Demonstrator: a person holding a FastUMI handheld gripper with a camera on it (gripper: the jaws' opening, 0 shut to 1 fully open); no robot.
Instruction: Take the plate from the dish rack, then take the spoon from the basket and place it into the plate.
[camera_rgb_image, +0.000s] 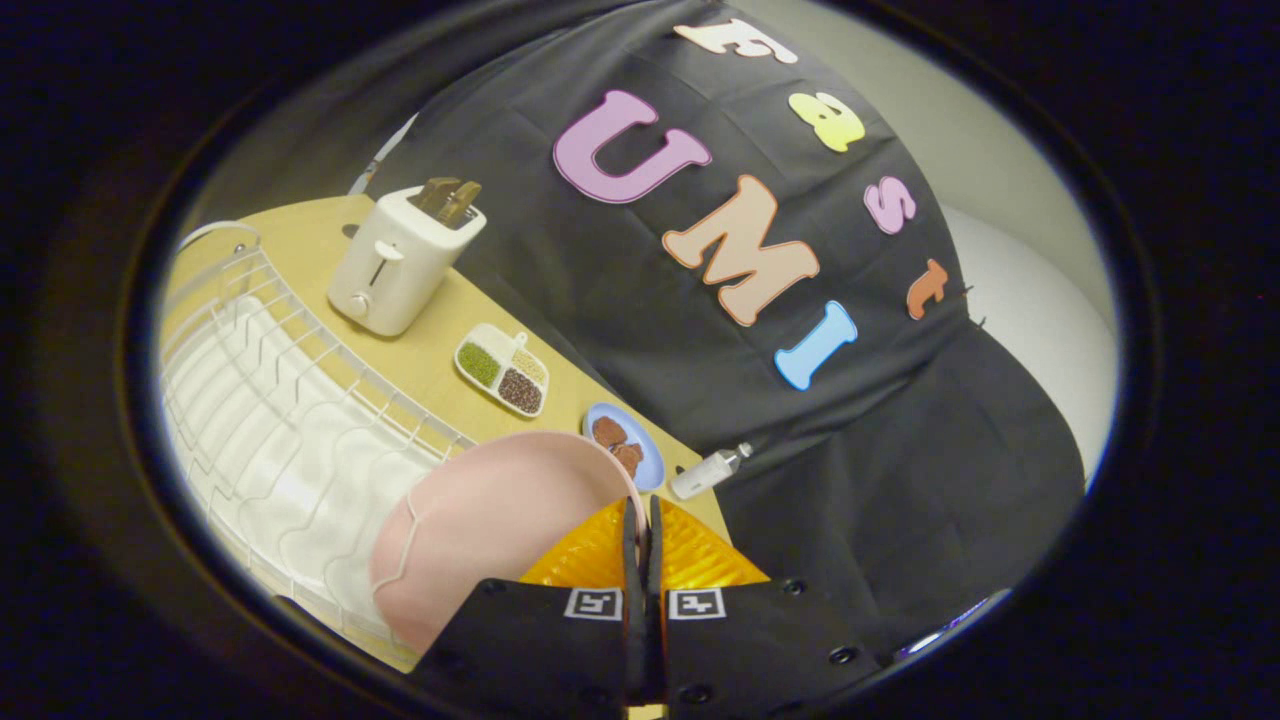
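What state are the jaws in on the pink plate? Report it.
Shut on the pink plate: the gripper has its jaws pressed together with the plate's rim pinched between them, the plate tilted beside the dish rack.

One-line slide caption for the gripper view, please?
Gripper shut on pink plate beside the white dish rack.

pink plate (490, 520) close ahead, dish rack (280, 400) beside it, toaster (400, 262) beyond, open tabletop (310, 235) behind toaster
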